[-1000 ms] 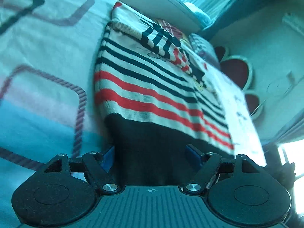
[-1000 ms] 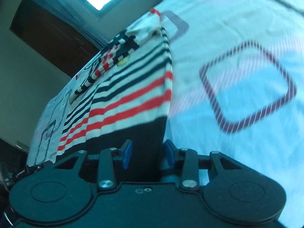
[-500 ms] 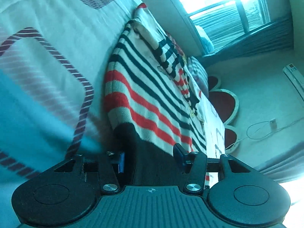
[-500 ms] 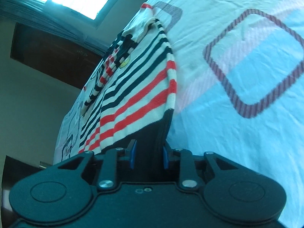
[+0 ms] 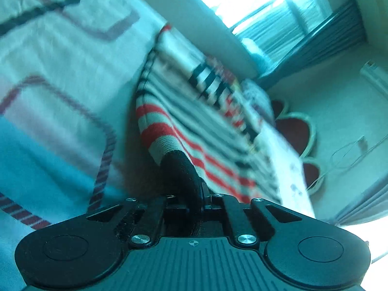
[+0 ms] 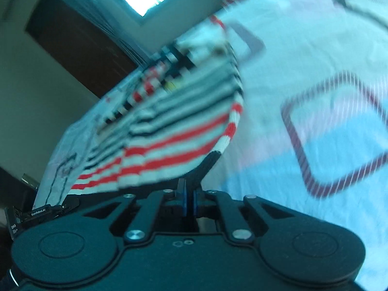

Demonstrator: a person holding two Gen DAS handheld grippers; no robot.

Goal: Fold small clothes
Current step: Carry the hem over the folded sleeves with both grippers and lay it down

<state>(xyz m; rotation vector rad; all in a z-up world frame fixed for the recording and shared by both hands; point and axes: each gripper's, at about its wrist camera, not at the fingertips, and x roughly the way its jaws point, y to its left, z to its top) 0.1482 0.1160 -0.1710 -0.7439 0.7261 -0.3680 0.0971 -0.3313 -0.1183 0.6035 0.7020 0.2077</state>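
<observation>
A small striped sweater (image 5: 194,126), white with red and navy stripes and a dark hem, lies on a bed. My left gripper (image 5: 191,194) is shut on the dark hem at its near left corner. My right gripper (image 6: 189,194) is shut on the hem at the sweater's (image 6: 169,145) near right corner. The hem edge is lifted off the bed between the two. A folded sleeve (image 5: 213,82) lies across the sweater's far part. Both views are blurred.
The bed sheet (image 5: 60,97) is white and light blue with maroon square outlines. A window (image 5: 254,4) and curtains are beyond the bed. Red round cushions (image 5: 295,131) sit by the wall. A dark door (image 6: 72,48) is at the far left in the right wrist view.
Both grippers have closed fully on the dark hem and raised it off the bed. The sweater's near edge now hangs lifted and bunched between the jaws.
</observation>
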